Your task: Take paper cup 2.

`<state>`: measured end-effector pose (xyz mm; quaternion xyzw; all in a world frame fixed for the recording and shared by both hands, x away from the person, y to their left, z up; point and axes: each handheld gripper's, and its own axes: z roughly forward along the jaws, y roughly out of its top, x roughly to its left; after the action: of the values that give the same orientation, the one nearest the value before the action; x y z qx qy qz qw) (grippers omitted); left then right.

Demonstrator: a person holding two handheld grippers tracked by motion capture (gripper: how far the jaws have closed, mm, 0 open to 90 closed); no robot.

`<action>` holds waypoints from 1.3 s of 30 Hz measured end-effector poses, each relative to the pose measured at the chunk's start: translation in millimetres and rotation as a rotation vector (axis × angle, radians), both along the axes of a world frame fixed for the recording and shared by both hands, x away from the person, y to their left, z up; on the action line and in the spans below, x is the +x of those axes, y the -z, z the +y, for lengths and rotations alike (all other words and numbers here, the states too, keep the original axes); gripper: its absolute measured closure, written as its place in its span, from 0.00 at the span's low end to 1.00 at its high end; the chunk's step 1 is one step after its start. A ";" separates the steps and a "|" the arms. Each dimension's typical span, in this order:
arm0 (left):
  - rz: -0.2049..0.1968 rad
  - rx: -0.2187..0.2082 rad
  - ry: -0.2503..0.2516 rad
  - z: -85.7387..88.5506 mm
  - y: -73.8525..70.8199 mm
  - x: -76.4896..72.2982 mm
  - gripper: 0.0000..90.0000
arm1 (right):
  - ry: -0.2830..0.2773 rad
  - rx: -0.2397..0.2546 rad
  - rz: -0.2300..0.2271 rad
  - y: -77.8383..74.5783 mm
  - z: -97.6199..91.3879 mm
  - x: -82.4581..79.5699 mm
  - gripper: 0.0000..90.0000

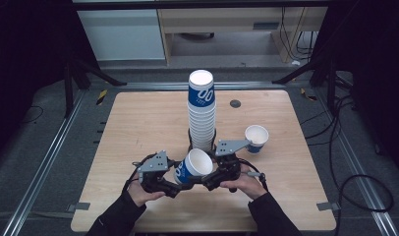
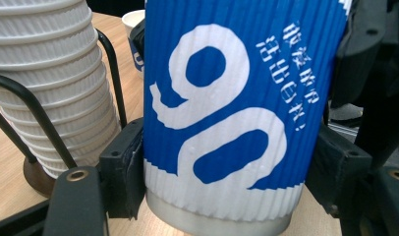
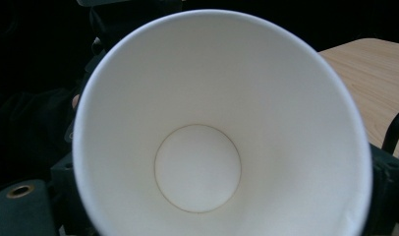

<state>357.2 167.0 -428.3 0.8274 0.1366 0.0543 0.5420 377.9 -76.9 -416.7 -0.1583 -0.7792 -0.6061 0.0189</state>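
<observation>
A pale wooden worktop (image 1: 138,123) stands in a dark room. Near its front edge, 1 blue-and-white paper cup (image 1: 193,166) hangs tilted between 2 grippers. The left gripper (image 1: 180,183) has its fingers (image 2: 121,172) pinching the cup's lower wall. The right gripper (image 1: 206,181) meets the cup's rim side, its fingers around it; whether they press, I cannot tell. Behind stands a tall cup stack (image 1: 202,113); a single cup (image 1: 256,138) stands to its right.
</observation>
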 end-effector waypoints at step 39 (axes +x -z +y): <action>0.021 0.090 -0.073 14.6 6.2 6.0 0.18 | 0.126 -0.011 -0.075 -12.2 -26.5 -0.9 0.22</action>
<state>363.2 181.5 -434.5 0.8459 0.1701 0.0714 0.5005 377.0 -103.4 -404.5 -0.1842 -0.7712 -0.6074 -0.0495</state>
